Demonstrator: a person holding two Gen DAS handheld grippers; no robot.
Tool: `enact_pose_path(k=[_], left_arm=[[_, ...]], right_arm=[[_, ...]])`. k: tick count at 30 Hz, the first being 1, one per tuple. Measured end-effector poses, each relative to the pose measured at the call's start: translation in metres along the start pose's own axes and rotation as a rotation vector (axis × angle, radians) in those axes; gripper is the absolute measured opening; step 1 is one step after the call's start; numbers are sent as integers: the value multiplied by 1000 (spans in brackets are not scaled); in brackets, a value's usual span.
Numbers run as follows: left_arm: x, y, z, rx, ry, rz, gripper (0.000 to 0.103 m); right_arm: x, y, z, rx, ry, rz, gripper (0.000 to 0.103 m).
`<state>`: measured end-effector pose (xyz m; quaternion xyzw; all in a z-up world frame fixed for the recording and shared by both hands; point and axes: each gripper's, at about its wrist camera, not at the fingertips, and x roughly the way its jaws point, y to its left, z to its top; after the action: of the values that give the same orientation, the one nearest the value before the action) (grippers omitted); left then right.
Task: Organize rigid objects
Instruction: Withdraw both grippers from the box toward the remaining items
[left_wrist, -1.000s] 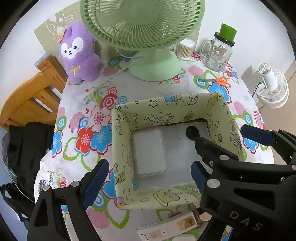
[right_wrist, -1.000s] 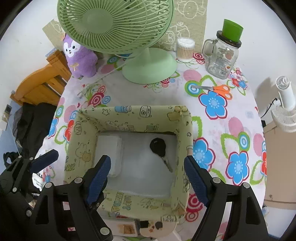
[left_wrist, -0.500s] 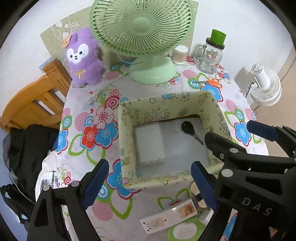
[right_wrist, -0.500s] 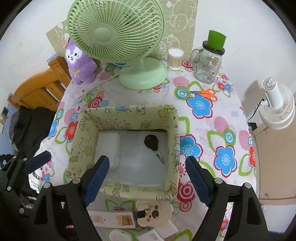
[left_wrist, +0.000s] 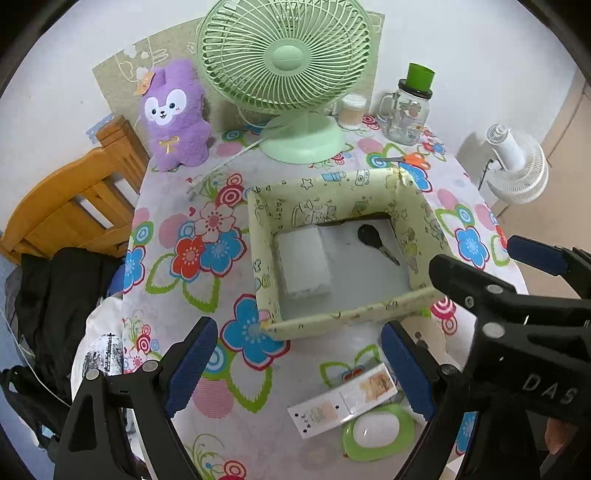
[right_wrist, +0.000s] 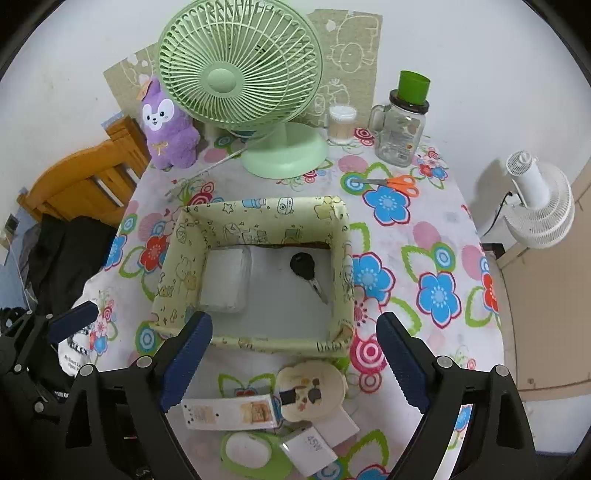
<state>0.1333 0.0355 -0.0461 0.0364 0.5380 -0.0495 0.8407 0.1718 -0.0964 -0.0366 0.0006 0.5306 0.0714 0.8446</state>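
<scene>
A pale green cartoon-print fabric box (left_wrist: 325, 181) (right_wrist: 258, 210) sits mid-table. Inside it lie a white flat pack (left_wrist: 303, 262) (right_wrist: 225, 280) and a black key (left_wrist: 369, 236) (right_wrist: 303, 266). In front of the box lie a long white remote (left_wrist: 343, 406) (right_wrist: 229, 413), a green-and-white oval item (left_wrist: 376, 432) (right_wrist: 251, 454), a cream round item (right_wrist: 314, 391) and a white charger (right_wrist: 310, 450). My left gripper (left_wrist: 299, 365) is open and empty above the box's near left corner. My right gripper (right_wrist: 295, 336) (left_wrist: 476, 254) hovers over the near wall, its jaws opening with nothing between them.
At the back stand a green fan (right_wrist: 240, 81), a purple plush (right_wrist: 170, 129), a swab tub (right_wrist: 341, 123) and a glass jar (right_wrist: 402, 125). Orange scissors (right_wrist: 395, 182) lie behind the box. A wooden chair (right_wrist: 85, 181) and black bag are left; a white fan (right_wrist: 535, 206) is right.
Both grippers have drawn back and up from the box, so the loose items near the front edge have come into view. The right jaws have widened a little.
</scene>
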Motion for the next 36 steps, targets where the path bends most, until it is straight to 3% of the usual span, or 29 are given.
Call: enact_pose_path(k=[14,20,28,36], left_arm=[[-6,-6,-36,14,10,-43,92],[7,-9,-51,-2,30,-29,92],[31,-12,-71,-36,53,-88,92],[50,-23,-82,52,68,-88,92]], right_arm=[[-23,-9,-39,33,-9,0,93],[-17,-16,-56,-3,-6,2,93],[3,-25,-80,-21,28,20,93],[18,-30,-97,-15,52,19,93]])
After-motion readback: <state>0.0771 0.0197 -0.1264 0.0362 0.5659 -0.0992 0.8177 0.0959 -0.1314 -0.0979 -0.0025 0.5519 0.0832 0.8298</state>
